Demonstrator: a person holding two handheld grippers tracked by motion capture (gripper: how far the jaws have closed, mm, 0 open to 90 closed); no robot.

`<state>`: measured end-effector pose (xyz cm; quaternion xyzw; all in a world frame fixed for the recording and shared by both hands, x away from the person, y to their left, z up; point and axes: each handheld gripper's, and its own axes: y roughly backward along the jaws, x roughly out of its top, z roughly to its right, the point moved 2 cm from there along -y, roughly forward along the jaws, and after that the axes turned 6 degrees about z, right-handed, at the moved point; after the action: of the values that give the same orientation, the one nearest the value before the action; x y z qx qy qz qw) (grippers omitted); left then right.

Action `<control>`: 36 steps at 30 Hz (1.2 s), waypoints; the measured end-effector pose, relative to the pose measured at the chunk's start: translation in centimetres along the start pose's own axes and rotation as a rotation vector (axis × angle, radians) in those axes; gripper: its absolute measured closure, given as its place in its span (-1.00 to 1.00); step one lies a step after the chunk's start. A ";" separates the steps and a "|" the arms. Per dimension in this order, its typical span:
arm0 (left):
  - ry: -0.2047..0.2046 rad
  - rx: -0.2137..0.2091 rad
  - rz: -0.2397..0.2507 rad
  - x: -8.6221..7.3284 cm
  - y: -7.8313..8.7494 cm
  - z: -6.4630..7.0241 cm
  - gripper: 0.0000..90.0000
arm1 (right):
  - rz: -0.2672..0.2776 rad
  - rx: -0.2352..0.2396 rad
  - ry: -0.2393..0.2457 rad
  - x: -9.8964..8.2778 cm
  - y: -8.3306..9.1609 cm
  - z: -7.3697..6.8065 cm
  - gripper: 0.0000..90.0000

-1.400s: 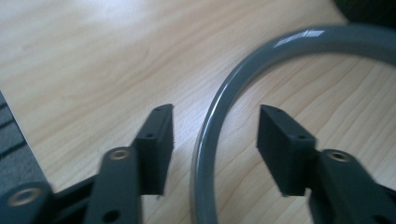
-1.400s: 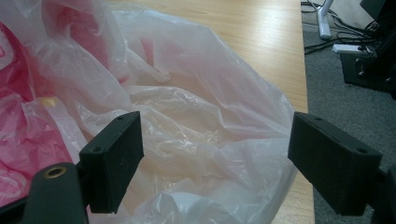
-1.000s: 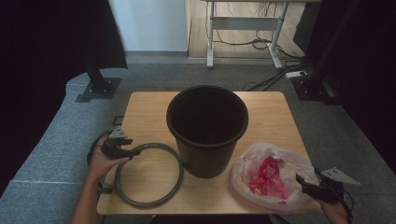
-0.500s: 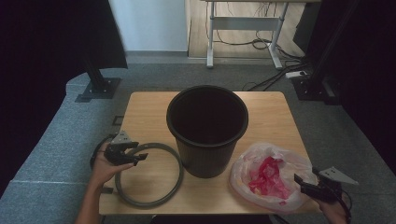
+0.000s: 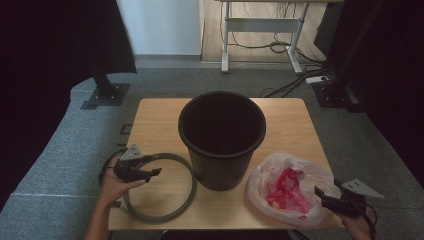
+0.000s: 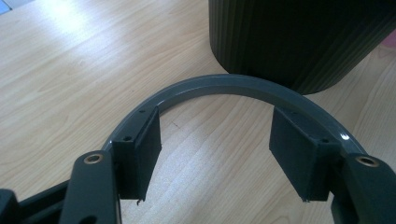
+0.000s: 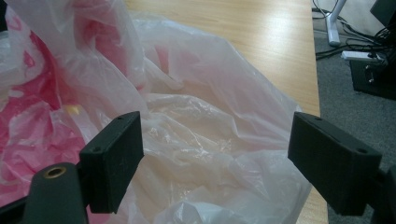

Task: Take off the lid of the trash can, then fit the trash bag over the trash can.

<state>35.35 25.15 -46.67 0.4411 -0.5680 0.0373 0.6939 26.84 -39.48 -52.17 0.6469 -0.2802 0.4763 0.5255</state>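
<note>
Bench (image 5: 150,120): black bucket (image 5: 222,137) at centre. Grey ring (image 5: 159,186) at 8 o'clock, left gripper (image 5: 150,173) released, straddling it to grasp. Plastic bag (image 5: 290,187) at 4 o'clock, right gripper (image 5: 322,195) released alongside.

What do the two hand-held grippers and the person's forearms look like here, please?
Both are black. The left hand-held gripper and right hand-held gripper each carry a grey three-cornered plate on top. Their jaws are flat rectangular black blocks on arms with brass-coloured rivets. The forearms are bare, without sleeves.

An office or lab: grey carpet (image 5: 60,150), a desk frame (image 5: 260,30), and floor cables (image 5: 280,47) behind dark curtains (image 5: 55,45).
</note>
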 end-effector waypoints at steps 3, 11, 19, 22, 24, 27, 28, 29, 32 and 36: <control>-0.009 -0.004 -0.003 0.0 0.0 0.2 -0.25 | 0.011 0.001 0.001 0.2 0.2 -0.1 -0.61; -0.014 -0.031 -0.016 -0.1 -0.2 0.2 -0.28 | 0.050 0.045 -0.038 0.8 0.7 0.0 -0.64; -0.008 -0.056 -0.015 -0.1 -0.2 0.1 -0.29 | 0.047 0.122 -0.017 1.3 0.6 -0.6 -0.68; 0.000 -0.059 -0.014 -0.1 -0.3 0.1 -0.31 | 0.046 0.136 -0.011 1.4 0.5 -1.0 -0.69; 0.002 -0.054 -0.018 -0.2 -0.4 0.0 -0.35 | 0.043 0.145 -0.003 1.6 0.5 -1.2 -0.69; 0.013 -0.052 -0.020 -0.2 -0.5 0.0 -0.38 | 0.041 0.160 0.000 1.8 0.3 -1.5 -0.70; 0.017 -0.058 -0.022 -0.2 -0.5 0.0 -0.38 | 0.041 0.164 0.003 1.9 0.2 -1.6 -0.70; 0.019 -0.060 -0.024 -0.2 -0.5 0.0 -0.38 | 0.040 0.169 0.004 1.9 0.2 -1.7 -0.70; 0.029 -0.070 -0.039 -0.3 -0.7 -0.1 -0.41 | 0.038 0.192 0.015 2.1 0.0 -2.0 -0.70; 0.037 -0.068 -0.057 -0.4 -1.0 -0.1 -0.47 | 0.038 0.227 0.024 2.4 -0.2 -2.5 -0.70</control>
<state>35.77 24.79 -47.56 0.4326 -0.5433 0.0062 0.7195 27.19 -36.76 -50.10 0.6909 -0.2305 0.5227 0.4431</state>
